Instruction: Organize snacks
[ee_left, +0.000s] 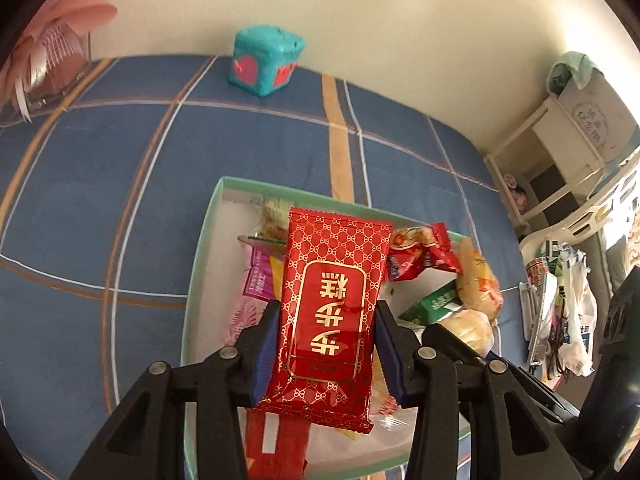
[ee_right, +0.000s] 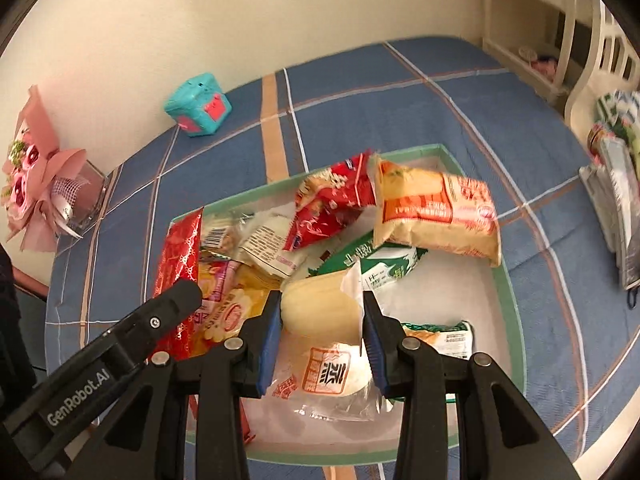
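A shallow green-rimmed white box [ee_left: 216,208] [ee_right: 508,280] lies on the blue plaid bed and holds several snack packets. My left gripper [ee_left: 326,316] is shut on a red packet with gold characters [ee_left: 332,300], held over the box; the packet's edge shows in the right wrist view [ee_right: 180,248]. My right gripper [ee_right: 320,308] is shut on a clear-wrapped pale bun packet [ee_right: 320,316], above the box's near part. A yellow-orange packet [ee_right: 436,212], a red packet [ee_right: 332,204] and a green-white carton [ee_right: 384,268] lie in the box.
A teal cube with red hearts [ee_left: 266,62] [ee_right: 198,106] stands at the far edge by the wall. A pink bouquet [ee_right: 36,184] lies at the left. A white shelf [ee_left: 560,160] and bags [ee_left: 568,312] stand to the right.
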A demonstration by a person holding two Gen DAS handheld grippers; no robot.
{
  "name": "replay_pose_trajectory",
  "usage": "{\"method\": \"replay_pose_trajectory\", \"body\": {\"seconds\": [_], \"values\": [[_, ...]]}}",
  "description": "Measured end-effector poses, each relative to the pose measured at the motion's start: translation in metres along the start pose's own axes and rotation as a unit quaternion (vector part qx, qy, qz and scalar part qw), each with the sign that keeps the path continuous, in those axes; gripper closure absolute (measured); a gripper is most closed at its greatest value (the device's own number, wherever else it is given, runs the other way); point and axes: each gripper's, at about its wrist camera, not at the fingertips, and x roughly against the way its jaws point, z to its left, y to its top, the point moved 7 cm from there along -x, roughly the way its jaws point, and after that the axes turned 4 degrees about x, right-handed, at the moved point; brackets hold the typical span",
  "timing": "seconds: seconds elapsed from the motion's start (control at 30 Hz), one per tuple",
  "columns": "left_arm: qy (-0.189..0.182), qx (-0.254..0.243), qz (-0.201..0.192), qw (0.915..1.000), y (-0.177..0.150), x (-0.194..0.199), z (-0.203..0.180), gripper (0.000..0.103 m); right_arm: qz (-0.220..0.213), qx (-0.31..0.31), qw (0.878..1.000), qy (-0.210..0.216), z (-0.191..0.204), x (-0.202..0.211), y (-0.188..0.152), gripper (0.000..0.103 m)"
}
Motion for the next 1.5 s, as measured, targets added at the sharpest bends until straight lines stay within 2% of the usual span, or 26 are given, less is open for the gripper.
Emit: {"method": "replay_pose_trajectory", "body": {"seconds": [0.1, 0.17, 0.23, 0.3, 0.33, 0.4, 0.53, 0.57, 0.6, 0.77, 0.8, 0.87, 1.03, 1.23, 1.5], "values": [[-0.010, 0.004, 0.007, 0.9999, 0.001, -0.003, 0.001, 0.050, 0.006, 0.001, 1.000, -0.014, -0.003, -0.006, 0.000, 0.063], [-0.026, 0.011, 0.007, 0.9996, 0.003, 0.002, -0.001, 0.039, 0.008, -0.002, 1.000, -0.018, -0.003, -0.007, 0.000, 0.063], [-0.045, 0.016, 0.003, 0.9988, 0.005, 0.009, -0.004, 0.036, 0.011, 0.001, 1.000, -0.025, -0.002, -0.009, 0.000, 0.063], [-0.045, 0.014, -0.004, 0.9989, 0.005, 0.016, -0.006, 0.034, 0.008, 0.004, 0.999, -0.031, -0.001, -0.008, 0.000, 0.057], [-0.039, 0.012, -0.008, 0.9991, 0.004, 0.020, -0.005, 0.031, 0.006, 0.007, 0.999, -0.033, 0.000, -0.006, 0.000, 0.053], [-0.010, 0.008, -0.020, 0.9997, 0.003, 0.029, 0.000, 0.025, -0.002, 0.011, 0.999, -0.034, 0.003, -0.003, 0.000, 0.037], [0.080, -0.008, -0.049, 0.9956, -0.002, 0.044, 0.022, 0.005, -0.017, 0.008, 0.999, -0.038, 0.006, 0.006, -0.002, 0.032], [0.099, -0.010, -0.054, 0.9935, -0.004, 0.047, 0.027, 0.000, -0.018, 0.007, 0.999, -0.036, 0.007, 0.007, -0.005, 0.027], [0.118, -0.012, -0.059, 0.9911, -0.006, 0.050, 0.033, 0.000, -0.018, 0.007, 0.999, -0.033, 0.008, 0.009, -0.008, 0.022], [0.157, 0.004, -0.064, 0.9856, -0.019, 0.065, 0.062, 0.000, -0.021, 0.018, 0.999, -0.029, 0.016, 0.017, -0.026, 0.017], [0.166, 0.007, -0.066, 0.9840, -0.024, 0.069, 0.068, 0.000, -0.021, 0.018, 0.999, -0.026, 0.018, 0.019, -0.031, 0.009], [0.179, 0.008, -0.070, 0.9812, -0.029, 0.077, 0.075, 0.000, -0.022, 0.019, 0.999, -0.017, 0.020, 0.023, -0.039, 0.004], [0.230, 0.012, -0.084, 0.9693, -0.046, 0.099, 0.091, 0.000, -0.029, 0.029, 0.999, -0.001, 0.028, 0.036, -0.055, 0.002], [0.224, 0.026, -0.094, 0.9696, -0.061, 0.118, 0.098, 0.000, -0.034, 0.050, 0.998, 0.000, 0.038, 0.047, -0.069, 0.002], [0.241, 0.027, -0.098, 0.9650, -0.065, 0.128, 0.102, 0.000, -0.048, 0.069, 0.996, -0.006, 0.044, 0.058, -0.073, 0.002]]}}
